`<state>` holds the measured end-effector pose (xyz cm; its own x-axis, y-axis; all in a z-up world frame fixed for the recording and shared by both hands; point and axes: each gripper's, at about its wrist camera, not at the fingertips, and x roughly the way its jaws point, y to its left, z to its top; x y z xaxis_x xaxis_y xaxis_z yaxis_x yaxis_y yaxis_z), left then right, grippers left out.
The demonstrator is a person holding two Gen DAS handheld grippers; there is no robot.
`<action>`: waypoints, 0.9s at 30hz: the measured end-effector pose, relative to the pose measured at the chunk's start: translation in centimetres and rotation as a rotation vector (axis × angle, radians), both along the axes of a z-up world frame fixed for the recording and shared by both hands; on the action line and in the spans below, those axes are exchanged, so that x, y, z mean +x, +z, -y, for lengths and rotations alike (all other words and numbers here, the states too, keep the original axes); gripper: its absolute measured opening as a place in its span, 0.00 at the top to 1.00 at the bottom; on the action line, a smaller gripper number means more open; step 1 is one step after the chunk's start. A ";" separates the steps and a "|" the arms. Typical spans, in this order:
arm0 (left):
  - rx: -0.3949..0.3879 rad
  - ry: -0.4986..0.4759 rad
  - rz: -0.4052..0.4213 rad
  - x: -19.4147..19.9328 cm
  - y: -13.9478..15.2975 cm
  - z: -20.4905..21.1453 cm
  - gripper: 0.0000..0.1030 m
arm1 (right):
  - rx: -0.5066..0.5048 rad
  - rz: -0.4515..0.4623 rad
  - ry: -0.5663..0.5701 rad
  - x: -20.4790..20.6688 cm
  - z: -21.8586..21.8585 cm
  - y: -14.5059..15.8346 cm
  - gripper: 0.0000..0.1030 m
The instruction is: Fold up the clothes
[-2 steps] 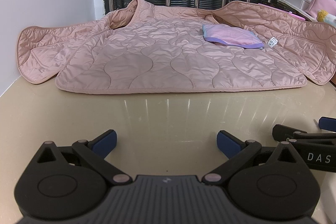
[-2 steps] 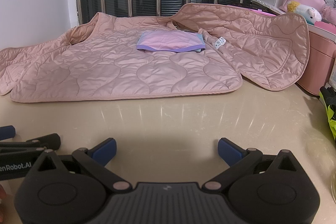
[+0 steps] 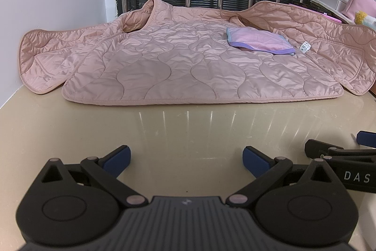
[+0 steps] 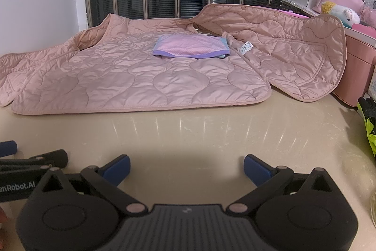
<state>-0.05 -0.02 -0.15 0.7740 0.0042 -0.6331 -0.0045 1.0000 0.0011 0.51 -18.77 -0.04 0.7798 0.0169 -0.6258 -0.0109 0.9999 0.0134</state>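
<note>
Pink quilted jacket (image 3: 202, 67) lies spread open across the upper half of both frames on the beige counter (image 3: 188, 131), a small folded lilac cloth (image 3: 258, 42) on it. Left gripper (image 3: 186, 158) and right gripper (image 4: 186, 165) hover with jaws spread, empty. Soft, light, probably slippery; the bound hem offers the best hold.

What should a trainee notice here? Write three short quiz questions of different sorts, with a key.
1. True or false: the small folded lilac garment lies on the pink quilted jacket.
2. The left gripper has its jaws: A) open, nothing between them; B) shut on the jacket.
3. Fill in: the right gripper hangs over the bare beige ____.

Key: 1 true; 2 A; 3 table.
</note>
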 end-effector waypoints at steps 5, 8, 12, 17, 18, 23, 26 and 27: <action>-0.001 0.002 0.000 -0.1 -0.2 0.0 0.01 | 0.000 0.000 0.000 0.0 0.0 0.0 0.00; -0.001 0.003 0.000 -0.1 -0.3 0.0 0.00 | 0.000 0.000 0.000 0.0 0.0 0.0 0.00; -0.001 0.002 0.000 0.1 -0.4 0.0 0.00 | 0.000 0.000 0.000 0.0 0.0 0.0 0.00; 0.000 0.002 0.000 0.0 -0.3 0.0 0.00 | 0.000 0.000 0.000 0.0 0.1 0.0 0.00; 0.000 0.002 0.001 0.0 -0.3 0.0 0.00 | -0.001 -0.001 0.000 0.0 0.0 0.0 0.00; 0.002 -0.008 -0.001 -0.4 -0.2 -0.2 0.01 | -0.002 0.000 0.012 0.0 0.2 0.0 0.00; 0.001 -0.015 -0.017 -0.2 -0.1 -0.3 0.00 | 0.005 -0.030 0.076 -0.1 0.7 0.4 0.00; -0.001 -0.018 -0.022 -0.2 0.1 -0.3 0.01 | 0.014 -0.008 0.077 -0.5 1.0 0.5 0.03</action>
<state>-0.24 0.27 -0.06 0.7601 -0.0101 -0.6498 0.0131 0.9999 -0.0002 0.04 -19.72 0.49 0.7709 0.0849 -0.6312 -0.0873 0.9958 0.0273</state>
